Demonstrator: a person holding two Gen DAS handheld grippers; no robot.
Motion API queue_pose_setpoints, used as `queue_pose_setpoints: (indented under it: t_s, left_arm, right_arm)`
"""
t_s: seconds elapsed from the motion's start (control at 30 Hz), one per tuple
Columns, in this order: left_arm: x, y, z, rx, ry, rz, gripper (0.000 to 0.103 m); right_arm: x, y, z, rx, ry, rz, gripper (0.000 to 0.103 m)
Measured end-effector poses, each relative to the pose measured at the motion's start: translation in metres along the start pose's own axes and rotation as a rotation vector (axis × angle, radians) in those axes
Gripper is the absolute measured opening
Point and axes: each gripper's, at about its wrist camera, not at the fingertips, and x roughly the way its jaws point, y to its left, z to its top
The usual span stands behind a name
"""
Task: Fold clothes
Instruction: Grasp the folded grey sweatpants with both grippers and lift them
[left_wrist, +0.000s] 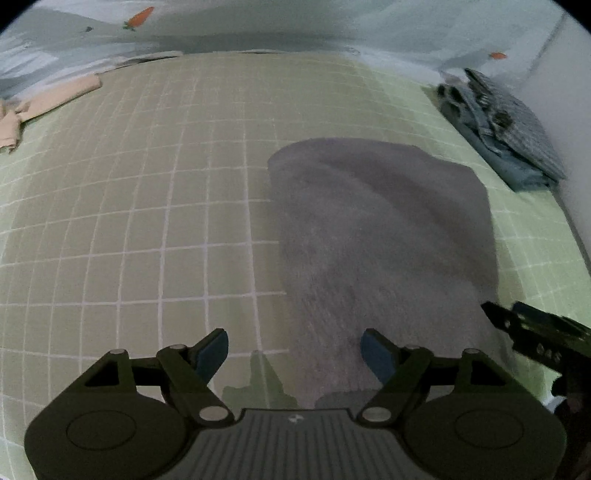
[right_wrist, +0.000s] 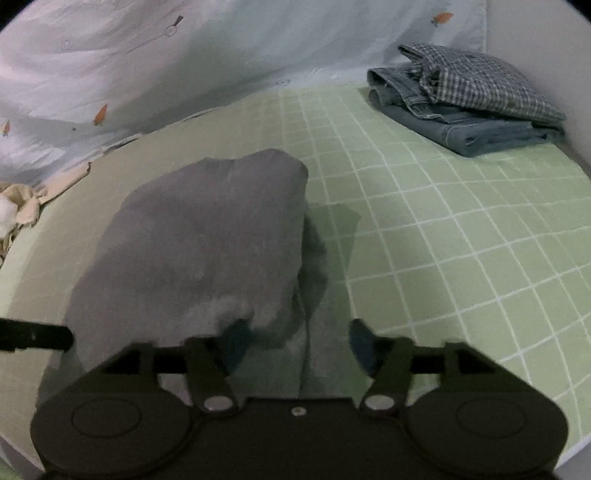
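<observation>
Crumpled cream fabric (left_wrist: 44, 107) at the far left edge of the pale green white-checked bedsheet (left_wrist: 147, 221). Left gripper (left_wrist: 293, 354): jaws wide, nothing between. Folded grey cloth garment (right_wrist: 199, 236) lying mid-sheet. Right gripper (right_wrist: 295, 347): jaws wide (garment's near edge below them, unpinched). Folded blue jeans (right_wrist: 461, 129) under a checked shirt (right_wrist: 480, 81), far right corner.
</observation>
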Motion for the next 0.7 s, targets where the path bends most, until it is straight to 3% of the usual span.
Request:
queue_pose_setpoints:
  t_s: [0.03,0.13,0.33,0.7]
  left_arm:
    - [0.001,-0.001,0.0,-0.008,-0.004,0.012,0.084]
    - [0.006,-0.003,0.002,-0.031,-0.007,0.031,0.085]
    - [0.019,-0.001,0.009,-0.041,0.016,0.025,0.089]
    - [0.054,0.001,0.039,0.032,0.064,-0.092,0.091]
  right_arm:
    - [0.002,-0.001,0.001,-0.006,-0.001,0.005,0.08]
    - [0.006,-0.008,0.002,0.019,0.013,0.045,0.086]
    - [0.018,-0.013,0.009,0.066,0.051,0.155,0.092]
    - [0.043,0.009,0.031,0.086,0.079,0.117,0.095]
